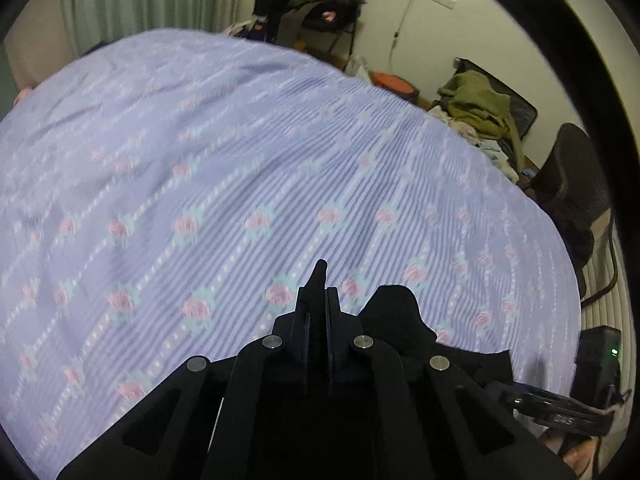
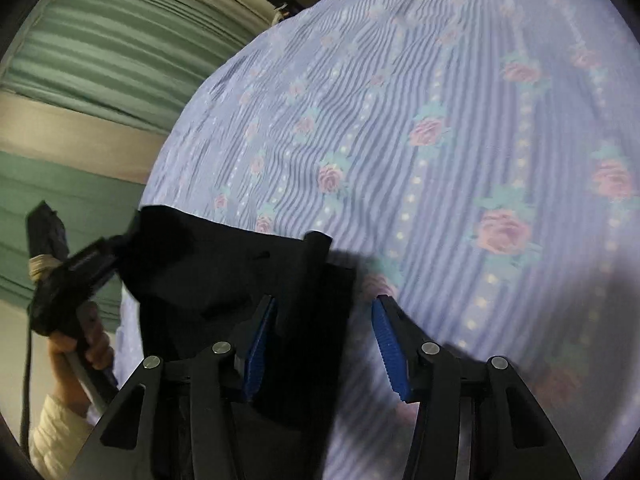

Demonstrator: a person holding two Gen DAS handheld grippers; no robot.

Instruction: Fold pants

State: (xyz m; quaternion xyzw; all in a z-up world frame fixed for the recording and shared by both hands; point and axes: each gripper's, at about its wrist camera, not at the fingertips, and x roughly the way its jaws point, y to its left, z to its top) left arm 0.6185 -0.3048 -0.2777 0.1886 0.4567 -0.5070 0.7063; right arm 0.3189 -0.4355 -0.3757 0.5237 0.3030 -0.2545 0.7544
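The black pants [image 2: 224,264] hang over a lilac bedspread with pink roses [image 2: 440,120]. In the right wrist view my right gripper [image 2: 324,344] stands open. A fold of the pants lies between its blue pads [image 2: 390,352], close to the left one and clear of the right one. At the left of that view a hand holds my left gripper [image 2: 114,250], which pinches the far corner of the pants. In the left wrist view my left gripper [image 1: 320,296] is shut, with a tip of black cloth poking out between its fingers and more of the pants [image 1: 396,312] bunched to the right.
The bedspread [image 1: 240,140] fills most of both views. Beyond the bed stand a chair piled with dark clothes [image 1: 332,8], an open suitcase with olive clothing [image 1: 480,104] and a black mesh chair [image 1: 572,176]. A green curtain [image 2: 100,48] hangs to the left.
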